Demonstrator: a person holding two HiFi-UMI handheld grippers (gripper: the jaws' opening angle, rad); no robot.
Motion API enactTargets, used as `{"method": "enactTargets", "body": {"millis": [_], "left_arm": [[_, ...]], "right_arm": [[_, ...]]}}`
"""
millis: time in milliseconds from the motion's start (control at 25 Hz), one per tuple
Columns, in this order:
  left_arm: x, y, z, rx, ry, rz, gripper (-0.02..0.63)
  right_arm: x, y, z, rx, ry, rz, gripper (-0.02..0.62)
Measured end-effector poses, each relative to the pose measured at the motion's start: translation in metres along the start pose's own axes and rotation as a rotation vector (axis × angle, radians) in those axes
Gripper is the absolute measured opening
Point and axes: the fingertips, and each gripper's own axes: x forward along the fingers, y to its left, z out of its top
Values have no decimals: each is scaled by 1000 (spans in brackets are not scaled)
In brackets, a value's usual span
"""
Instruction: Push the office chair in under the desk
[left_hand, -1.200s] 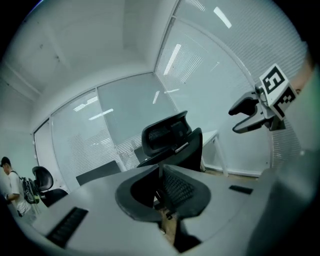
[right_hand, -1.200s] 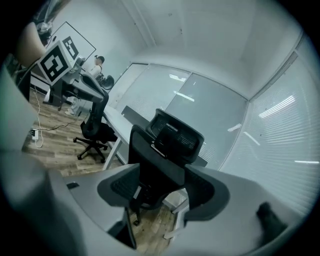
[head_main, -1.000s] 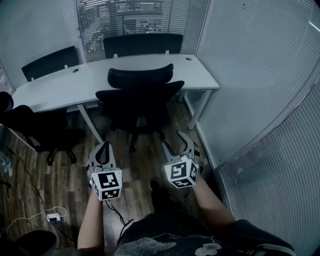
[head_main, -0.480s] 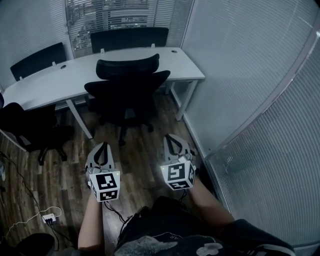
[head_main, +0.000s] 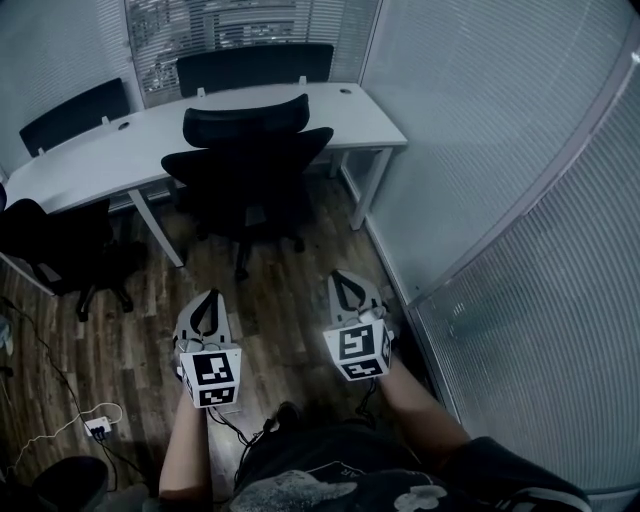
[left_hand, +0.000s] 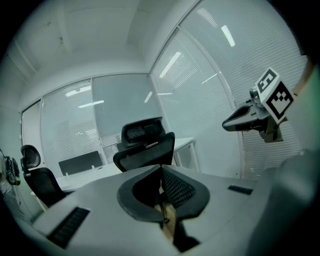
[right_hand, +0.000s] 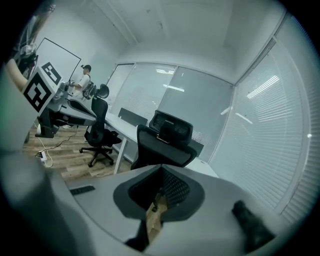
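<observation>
Glass-walled office, wood floor (head_main: 300, 300): the black office chair (head_main: 247, 168) stands against the white desk (head_main: 120, 155), seat not yet under. My left gripper (head_main: 209, 297) and right gripper (head_main: 342, 279), both pinched closed and empty, hover well short of it. I judge the whole push remains.

We see bare wood floor (head_main: 290, 295) ahead of left tongs (head_main: 209, 297) and right tongs (head_main: 346, 277): open lane up to office chair (head_main: 245, 170). Gap between tongs free. Behind chair, counter (head_main: 120, 150). Its slanted leg (head_main: 157, 230) ahead-left of left tongs, end leg (head_main: 368, 195) ahead of right tongs. Glass partition (head_main: 480, 180) runs close along right of right tongs, so room tight there. Second chair (head_main: 60, 250) well left of left tongs. Power strip (head_main: 97, 431) with cable on floor, back-left of left tongs.
</observation>
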Motion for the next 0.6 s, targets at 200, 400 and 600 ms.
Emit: {"method": "enactTargets", "body": {"millis": [200, 400, 600], "left_arm": [[-20, -35, 14, -63, -49, -55, 17], [-46, -70, 16, -42, -37, -51, 17], [-78, -98, 31, -55, -45, -9, 18]], "right_arm": [[-26, -7, -15, 0, 6, 24, 21], [-60, -11, -30, 9, -11, 44, 21], [-99, -24, -41, -2, -26, 54, 21]]}}
